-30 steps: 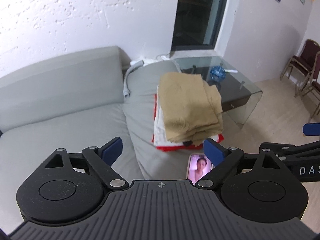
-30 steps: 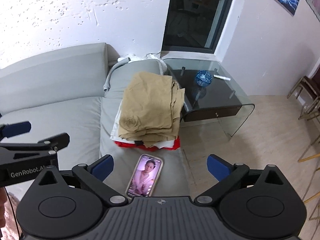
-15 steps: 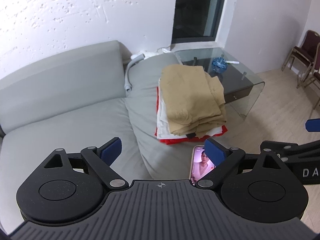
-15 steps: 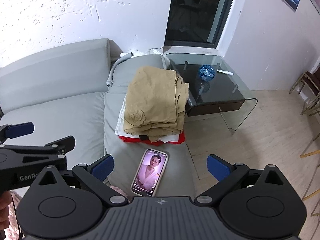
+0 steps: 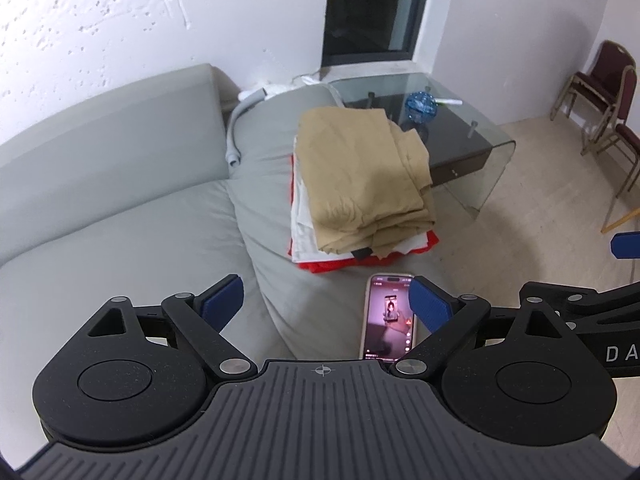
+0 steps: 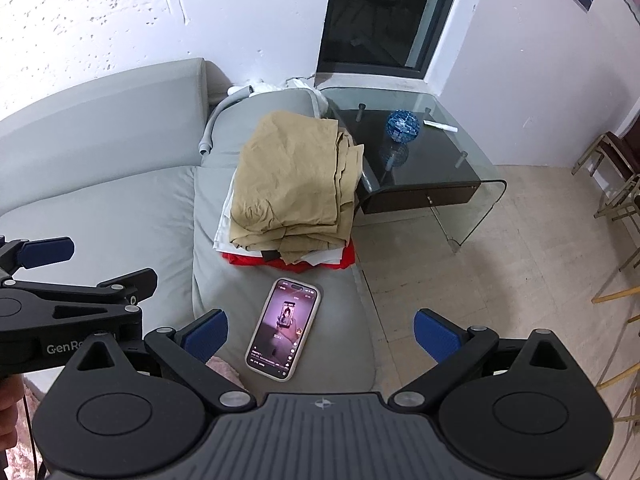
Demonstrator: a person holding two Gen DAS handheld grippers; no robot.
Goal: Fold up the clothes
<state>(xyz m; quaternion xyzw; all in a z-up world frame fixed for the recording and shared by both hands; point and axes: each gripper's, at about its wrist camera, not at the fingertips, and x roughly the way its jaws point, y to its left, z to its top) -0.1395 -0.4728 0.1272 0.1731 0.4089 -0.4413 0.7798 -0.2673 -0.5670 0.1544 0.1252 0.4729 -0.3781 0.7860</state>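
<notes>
A: What has changed over the last second?

B: Both cameras have drawn back and up a little. The smartphone (image 6: 285, 328), half hidden behind the left gripper's finger before, now shows nearly whole, and its screen has switched to a different picture. The pile itself has not shifted.

A: And the tools?

B: The left gripper (image 5: 324, 304) hangs over the sofa with its jaws spread wide, nothing between the blue pads (image 5: 222, 301). The right gripper (image 6: 320, 334) is likewise released, empty, above the phone and the floor's edge.

A: Where are the clothes?

B: Just past the phone, on the grey sofa (image 5: 120, 216) arm: a stack of folded clothes (image 6: 296, 184), a tan garment (image 5: 360, 176) on top, white pieces under it, a red one (image 6: 348, 258) at the bottom. The stack is near the phone but not touching it.

A: Farther out?

B: A grey hose (image 5: 234, 136) curls behind the stack. To the right stands a glass side table (image 6: 472, 208) carrying a blue ball (image 6: 402, 125) and a white pen (image 6: 439, 126). Beyond are the dark window (image 6: 388, 16) and, at the far right, chairs (image 5: 600, 96).
</notes>
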